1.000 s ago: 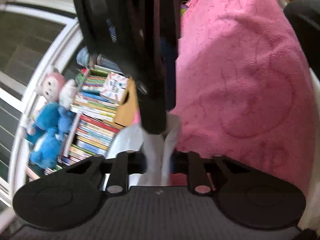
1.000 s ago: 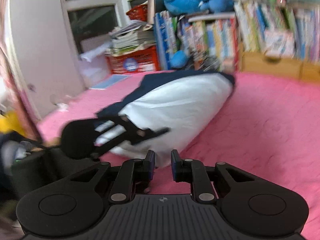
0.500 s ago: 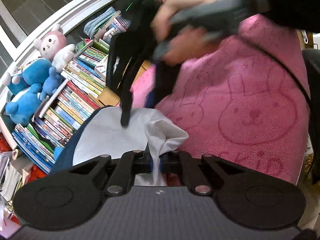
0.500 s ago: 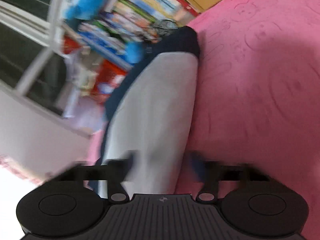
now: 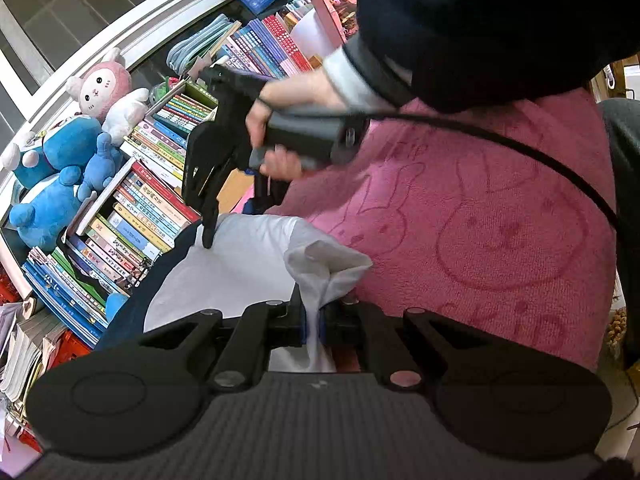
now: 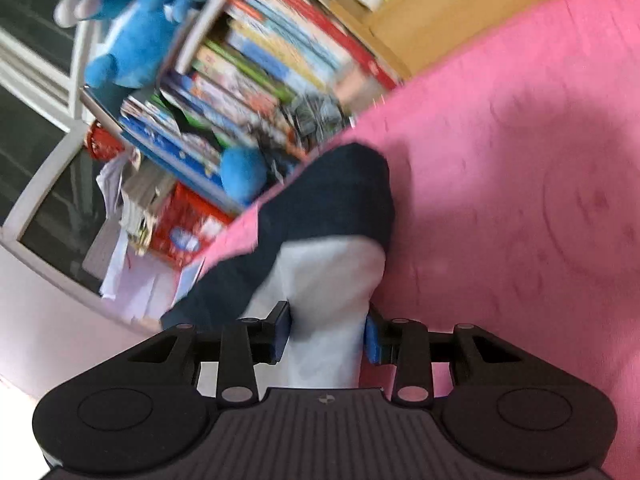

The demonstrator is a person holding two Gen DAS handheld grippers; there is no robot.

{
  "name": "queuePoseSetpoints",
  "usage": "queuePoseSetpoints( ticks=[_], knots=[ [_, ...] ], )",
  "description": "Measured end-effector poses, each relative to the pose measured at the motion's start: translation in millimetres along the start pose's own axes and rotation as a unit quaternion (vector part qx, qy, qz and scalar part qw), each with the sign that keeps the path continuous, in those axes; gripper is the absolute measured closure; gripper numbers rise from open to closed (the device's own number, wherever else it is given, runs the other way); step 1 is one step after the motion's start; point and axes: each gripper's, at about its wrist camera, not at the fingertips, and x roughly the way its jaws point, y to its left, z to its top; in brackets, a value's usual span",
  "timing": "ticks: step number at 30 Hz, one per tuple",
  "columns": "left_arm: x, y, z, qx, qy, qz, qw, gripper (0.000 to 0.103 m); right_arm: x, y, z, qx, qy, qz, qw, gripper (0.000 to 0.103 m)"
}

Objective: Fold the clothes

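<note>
A white garment with navy sleeves point(image 5: 240, 264) lies on the pink blanket point(image 5: 480, 220). My left gripper point(image 5: 314, 320) is shut on a bunched fold of its white cloth at the near end. In the left wrist view a hand point(image 5: 296, 92) holds my right gripper over the far end, with one of its fingers point(image 5: 208, 232) touching the white cloth. In the right wrist view the garment point(image 6: 328, 280) runs through the gap of my right gripper point(image 6: 326, 336). Its jaws are opening and straddle the cloth without a clear pinch. A navy sleeve point(image 6: 340, 192) lies beyond.
Packed bookshelves point(image 5: 152, 200) with blue and pink plush toys point(image 5: 52, 184) stand along the blanket's far edge. A wooden box point(image 6: 440, 12) and a red crate point(image 6: 184, 224) sit there too. A black cable point(image 5: 540, 156) trails across the blanket. A dark sleeve point(image 5: 500, 20) fills the upper right.
My right gripper swept across and came down onto the garment's far end. My left gripper closed on the white fold and rolled, staying in place.
</note>
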Motion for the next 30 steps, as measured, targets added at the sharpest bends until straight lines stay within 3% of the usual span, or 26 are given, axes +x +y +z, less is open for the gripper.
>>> queuePoseSetpoints(
  ticks=[6,13,15,16,19,23,27,28,30],
  knots=[
    [0.8,0.2,0.2,0.000,0.000,0.001,1.0000,0.099,29.0,-2.0,18.8,-0.028,-0.031,-0.015,0.999,0.065],
    [1.2,0.7,0.5,0.001,0.000,0.003,1.0000,0.100,54.4,-4.3,44.1,-0.063,-0.092,-0.118,0.987,0.066],
    [1.6,0.1,0.9,0.001,0.000,0.004,1.0000,0.100,48.5,-4.2,46.6,-0.065,-0.111,-0.145,0.981,0.048],
    [1.6,-0.1,1.0,0.001,0.000,0.004,1.0000,0.100,41.7,-2.4,47.0,-0.058,-0.114,-0.159,0.979,0.033],
    [1.7,-1.6,1.3,0.004,-0.001,0.008,1.0000,0.100,5.9,7.0,42.4,-0.059,-0.093,-0.131,0.985,0.026],
    [0.9,-6.6,1.4,0.012,-0.005,0.024,0.9996,0.099,-56.4,22.0,12.6,-0.074,-0.063,-0.099,0.990,0.012],
    [-0.2,-12.4,4.3,0.014,0.001,0.044,0.9989,0.099,-108.9,33.8,-42.3,-0.125,-0.047,-0.072,0.988,0.010],
    [-2.0,-13.6,6.2,0.004,0.007,0.046,0.9989,0.099,-117.7,39.4,-59.8,-0.156,-0.046,-0.072,0.984,0.011],
    [-8.9,-16.9,9.2,-0.012,0.016,0.048,0.9986,0.099,-124.2,62.5,-92.3,-0.242,-0.045,-0.092,0.965,0.029]
  ],
)
